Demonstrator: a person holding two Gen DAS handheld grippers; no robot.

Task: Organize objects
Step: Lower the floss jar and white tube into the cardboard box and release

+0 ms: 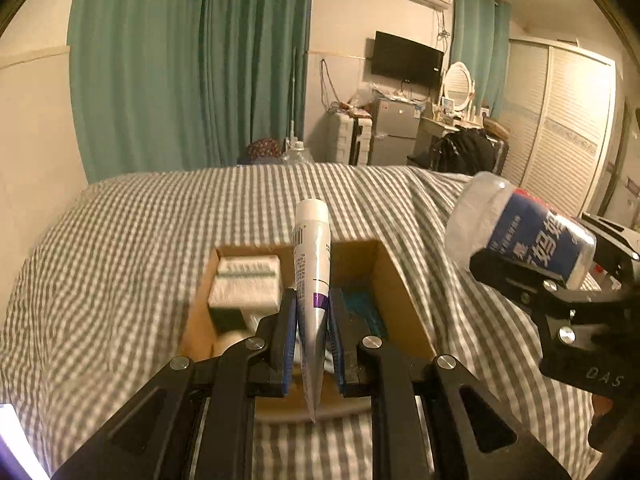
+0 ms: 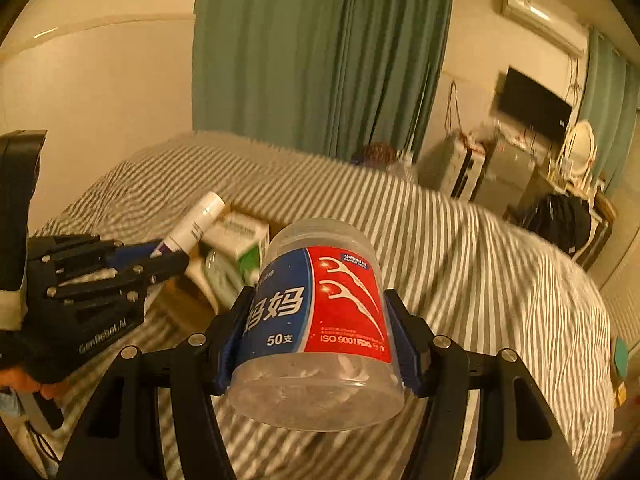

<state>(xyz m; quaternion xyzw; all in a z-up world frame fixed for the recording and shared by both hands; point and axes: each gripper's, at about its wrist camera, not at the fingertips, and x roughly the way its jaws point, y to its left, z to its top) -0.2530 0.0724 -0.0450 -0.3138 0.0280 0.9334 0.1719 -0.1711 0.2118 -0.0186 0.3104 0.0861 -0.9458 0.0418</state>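
Two loads are held above the cardboard box (image 1: 392,280): tube (image 1: 314,280) pinched by left gripper (image 1: 313,334), floss-pick jar (image 2: 320,320) clamped by right gripper (image 2: 320,336), whose smooth wall could slip if tilted

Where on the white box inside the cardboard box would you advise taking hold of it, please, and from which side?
Grip the white box across its two long side faces, coming down from above. It lies flat on other items in the cardboard box, top face exposed, and the walls block a sideways approach. Both the left gripper and right gripper are full now, so one must unload first.
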